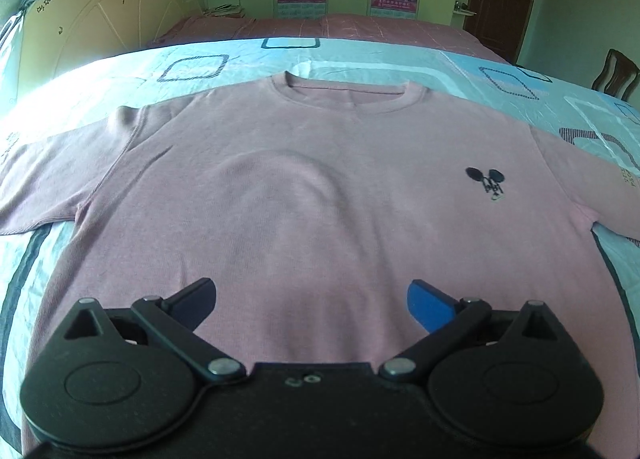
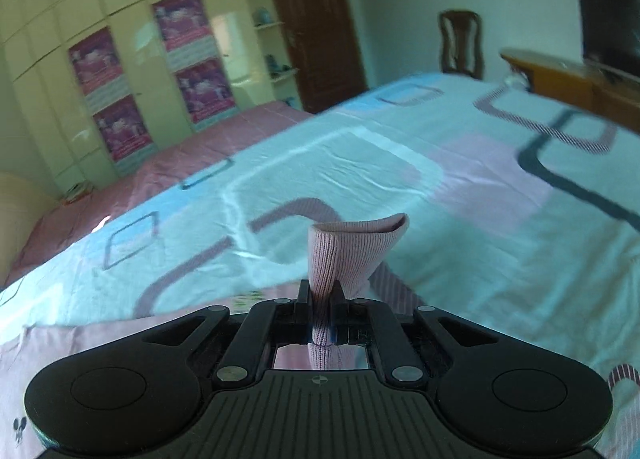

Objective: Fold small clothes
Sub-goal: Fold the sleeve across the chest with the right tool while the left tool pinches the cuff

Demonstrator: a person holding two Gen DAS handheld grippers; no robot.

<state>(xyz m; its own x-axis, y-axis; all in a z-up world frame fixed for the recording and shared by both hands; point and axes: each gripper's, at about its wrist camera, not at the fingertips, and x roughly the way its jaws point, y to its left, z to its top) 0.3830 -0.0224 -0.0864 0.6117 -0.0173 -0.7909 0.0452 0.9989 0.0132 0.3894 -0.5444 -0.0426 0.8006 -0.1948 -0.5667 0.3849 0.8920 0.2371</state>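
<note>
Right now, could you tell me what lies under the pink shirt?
The pink shirt lies flat on a light blue patterned bedsheet, which shows around its edges. Anything beneath its middle is covered.

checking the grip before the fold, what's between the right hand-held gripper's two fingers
A pinched fold of the pink ribbed knit sweatshirt, probably its sleeve cuff, sits between the shut right hand-held gripper fingers, seen in the right wrist view.

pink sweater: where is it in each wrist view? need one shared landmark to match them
Left wrist: pink sweater lies flat across the centre, collar at the far side, under the open left gripper.
Right wrist: a ribbed edge of it stands pinched in the right gripper; the body fills the bottom-left corner.
Shared landmark: its black mouse logo.
</note>
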